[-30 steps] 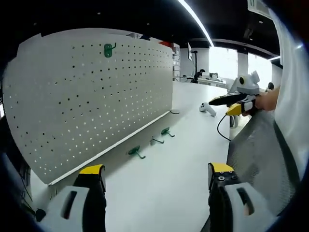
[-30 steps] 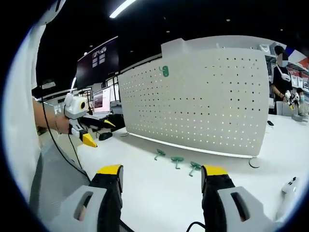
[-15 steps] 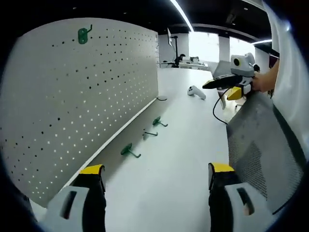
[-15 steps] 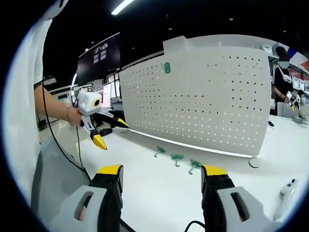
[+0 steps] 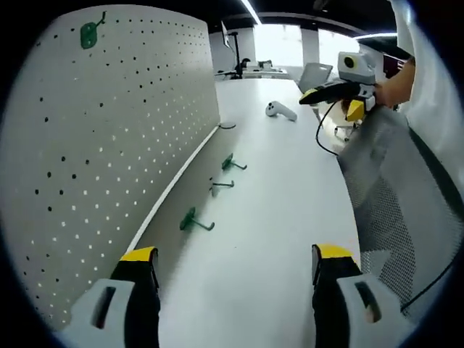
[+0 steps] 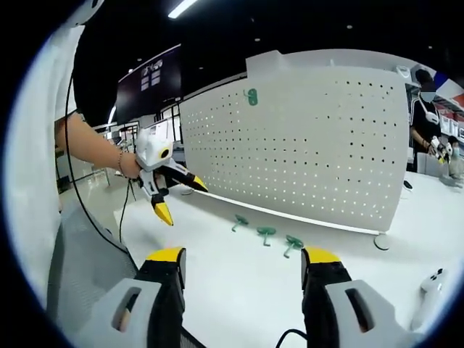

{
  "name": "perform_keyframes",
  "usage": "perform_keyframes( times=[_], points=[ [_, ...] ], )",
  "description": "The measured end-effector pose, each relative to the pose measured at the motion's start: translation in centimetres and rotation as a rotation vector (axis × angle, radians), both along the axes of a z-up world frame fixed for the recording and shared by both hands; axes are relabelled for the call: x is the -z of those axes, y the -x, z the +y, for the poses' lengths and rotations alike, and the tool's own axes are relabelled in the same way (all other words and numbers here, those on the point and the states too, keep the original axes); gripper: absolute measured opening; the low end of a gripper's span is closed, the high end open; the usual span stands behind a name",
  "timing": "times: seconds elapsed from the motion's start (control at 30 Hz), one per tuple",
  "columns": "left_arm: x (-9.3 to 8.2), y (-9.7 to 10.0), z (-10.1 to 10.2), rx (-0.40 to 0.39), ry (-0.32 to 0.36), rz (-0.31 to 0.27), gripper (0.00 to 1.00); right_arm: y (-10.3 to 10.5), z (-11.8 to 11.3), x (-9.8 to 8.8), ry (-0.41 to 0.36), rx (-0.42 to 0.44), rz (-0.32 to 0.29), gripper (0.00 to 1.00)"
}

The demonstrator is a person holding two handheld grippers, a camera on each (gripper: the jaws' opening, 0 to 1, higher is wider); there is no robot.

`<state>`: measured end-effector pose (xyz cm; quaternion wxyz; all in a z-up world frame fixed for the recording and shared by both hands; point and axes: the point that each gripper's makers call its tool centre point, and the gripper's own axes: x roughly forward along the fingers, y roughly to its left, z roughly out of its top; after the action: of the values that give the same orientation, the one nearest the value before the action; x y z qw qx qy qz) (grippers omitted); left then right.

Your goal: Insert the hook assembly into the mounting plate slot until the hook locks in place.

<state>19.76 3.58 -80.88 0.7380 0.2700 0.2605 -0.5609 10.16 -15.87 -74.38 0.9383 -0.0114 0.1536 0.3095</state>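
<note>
Hovering over worktop [image 5: 290, 188], both tongs, left [image 5: 230, 262] & right [image 6: 239, 261], apart, empty. Three green hooks [image 5: 194, 220] lie along pegboard [image 6: 304, 159] base, presumably staged for pickup; one hook [image 6: 251, 96] already hung near top edge.

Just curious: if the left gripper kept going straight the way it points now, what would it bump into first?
Probably the white table, near the nearest green hook; the depth is hard to judge.
</note>
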Motion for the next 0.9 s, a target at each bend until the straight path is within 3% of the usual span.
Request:
perform_keyframes(
  times=[0.37, 0.9],
  points=[
    [1.9, -1.9, -0.3, 0.085, -0.081, 0.020, 0.88, 0.0, -0.2, 0.2, 0.001, 0.008, 0.007, 0.61],
    [2.6, -4.0, -1.1, 0.166, -0.139, 0.045, 0.87, -0.1, -0.4, 0.1, -0.007, 0.017, 0.008, 0.61]
  ],
)
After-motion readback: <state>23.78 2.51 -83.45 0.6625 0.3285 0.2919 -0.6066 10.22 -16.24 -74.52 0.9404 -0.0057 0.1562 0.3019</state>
